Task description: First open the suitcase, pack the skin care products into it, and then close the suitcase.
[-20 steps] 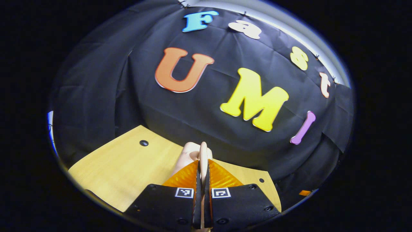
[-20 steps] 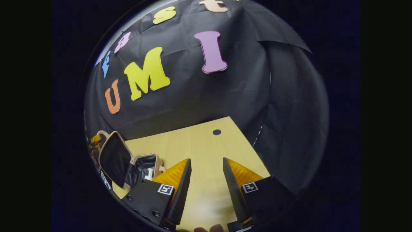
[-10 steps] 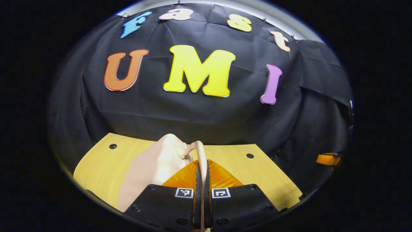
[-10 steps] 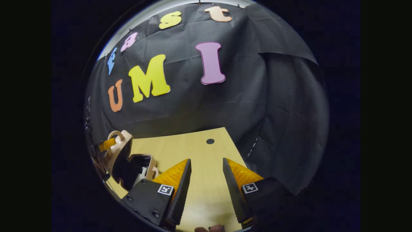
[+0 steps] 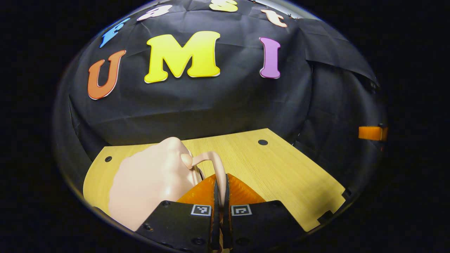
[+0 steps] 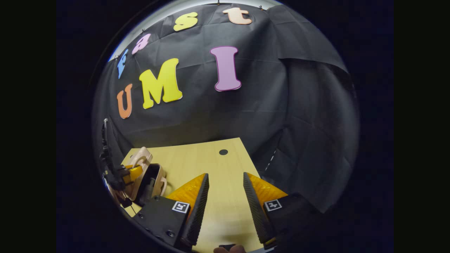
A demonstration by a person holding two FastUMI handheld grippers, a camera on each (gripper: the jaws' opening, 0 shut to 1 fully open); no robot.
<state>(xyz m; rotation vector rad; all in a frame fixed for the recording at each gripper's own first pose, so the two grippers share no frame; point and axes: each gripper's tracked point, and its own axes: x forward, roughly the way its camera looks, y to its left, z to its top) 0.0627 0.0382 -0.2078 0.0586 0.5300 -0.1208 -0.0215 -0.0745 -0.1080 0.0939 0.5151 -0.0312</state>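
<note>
In the left gripper view, the small beige hard-shell suitcase [image 5: 151, 182] sits on the pale wooden table [image 5: 281, 175], its thin curved handle [image 5: 219, 172] pinched by the left gripper [image 5: 220, 196]. In the right gripper view, the suitcase lid [image 6: 139, 172] stands partly open at left, while the right gripper [image 6: 225, 193] hovers spread over bare tabletop

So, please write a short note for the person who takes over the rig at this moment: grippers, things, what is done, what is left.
Left gripper: shut on the suitcase handle, lid partly lowered.
Right gripper: open, holds nothing, over the table.
Suitcase: at the table's left edge, a narrow gap left; contents hard to make out.
Done: it has been opened.
Left: bring the lid fully down, let go of the handle.
</note>
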